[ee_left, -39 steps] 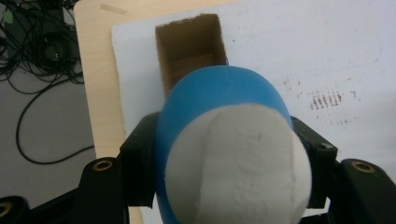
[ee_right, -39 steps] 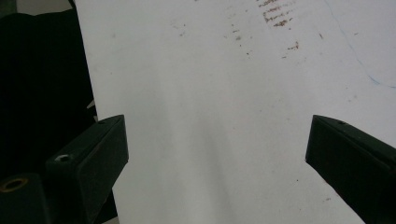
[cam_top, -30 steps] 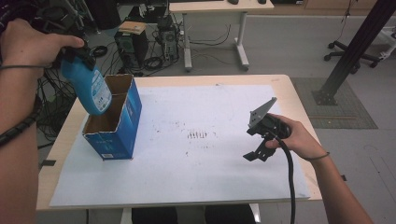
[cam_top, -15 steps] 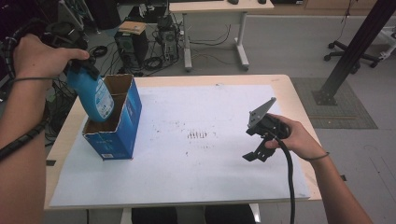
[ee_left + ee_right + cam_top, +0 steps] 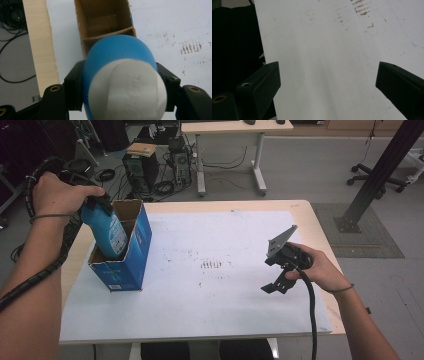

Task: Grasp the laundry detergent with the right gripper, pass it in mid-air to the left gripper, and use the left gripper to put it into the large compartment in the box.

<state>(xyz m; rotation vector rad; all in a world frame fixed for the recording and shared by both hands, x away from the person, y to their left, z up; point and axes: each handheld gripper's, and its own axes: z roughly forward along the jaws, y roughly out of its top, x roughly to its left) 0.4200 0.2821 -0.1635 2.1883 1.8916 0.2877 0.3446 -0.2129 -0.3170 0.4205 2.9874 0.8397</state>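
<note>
Near the table's left edge, the blue bottle (image 5: 107,232) hangs part-way down inside the open blue carton (image 5: 131,255), bottom end first, its long axis close to upright and leaning a little toward the person's left. The left gripper (image 5: 97,202) has it by the upper body, jaws clamped on both flanks, just above the carton's rim. From the left gripper view it's a smooth, rounded blue plastic shell (image 5: 117,53) with a white end cap facing the camera, black jaws pressed tight on either side, and right beyond it the carton's brown cardboard inside (image 5: 103,23), split by a thin divider into compartments. That's the relation that counts: the bottle points straight along the jaws into the near compartment, so I'd say the drop has to stay on that side of the divider and clear of the rim. The carton itself is a tall, glossy printed box, standing upright on a white sheet that covers the pale wooden table (image 5: 320,227). Over by the right edge, the right gripper (image 5: 275,287) hovers low over the sheet, well apart from the carton, jaws wide and empty, with scuffed brown marks (image 5: 360,8) on the sheet ahead of them.
</note>
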